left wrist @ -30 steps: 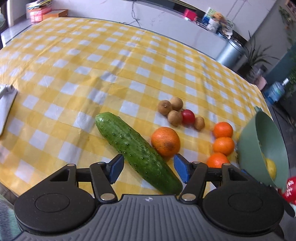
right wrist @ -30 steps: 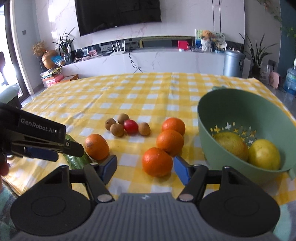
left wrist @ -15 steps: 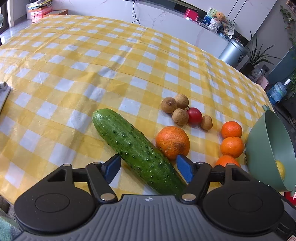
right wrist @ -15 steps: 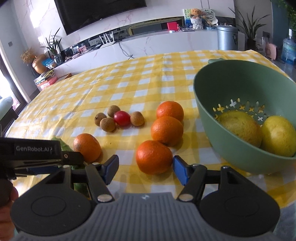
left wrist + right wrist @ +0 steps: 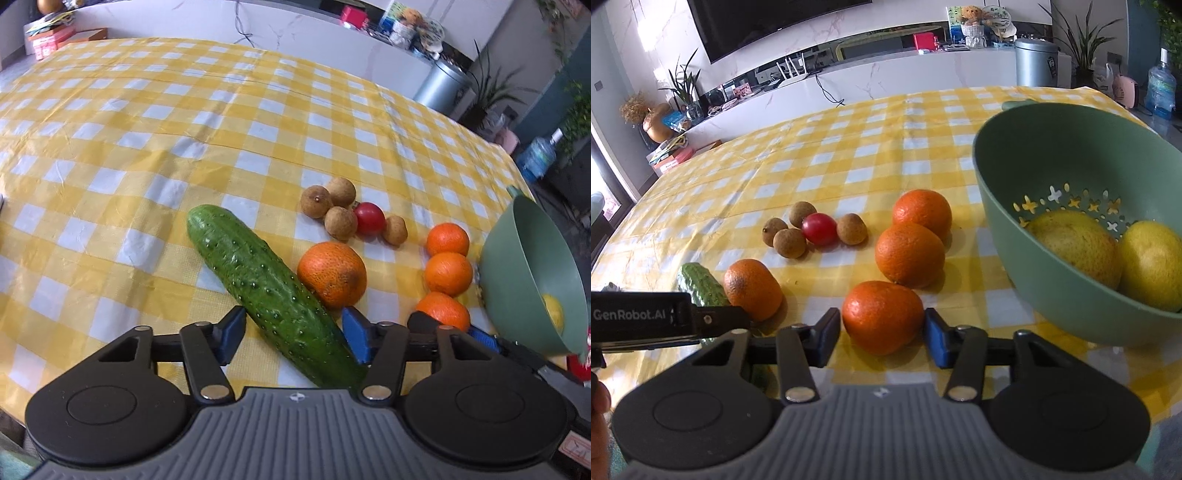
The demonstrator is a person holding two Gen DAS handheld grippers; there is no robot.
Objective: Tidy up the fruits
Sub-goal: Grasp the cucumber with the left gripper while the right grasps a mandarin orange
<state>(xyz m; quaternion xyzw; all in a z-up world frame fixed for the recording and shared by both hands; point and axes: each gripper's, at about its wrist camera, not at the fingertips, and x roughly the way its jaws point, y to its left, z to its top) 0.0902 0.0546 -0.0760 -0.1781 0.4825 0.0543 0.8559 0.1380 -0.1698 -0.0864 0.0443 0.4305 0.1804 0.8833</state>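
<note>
Your right gripper (image 5: 882, 336) is wide open around the nearest orange (image 5: 882, 316) on the table, beside the green bowl (image 5: 1049, 295). It looks round, firm and a bit heavy (it can roll), so pinch its fat middle. Your left gripper (image 5: 293, 334) gapes open around the bumpy cucumber (image 5: 271, 291).

Cucumber (image 5: 266, 291) at left on the counter (image 5: 147, 122), single orange (image 5: 331, 274) touching its right side, longans (image 5: 786, 240) behind, three oranges (image 5: 908, 254) further right, bowl (image 5: 1067, 302) rightmost, two lemons (image 5: 1115, 254) inside
</note>
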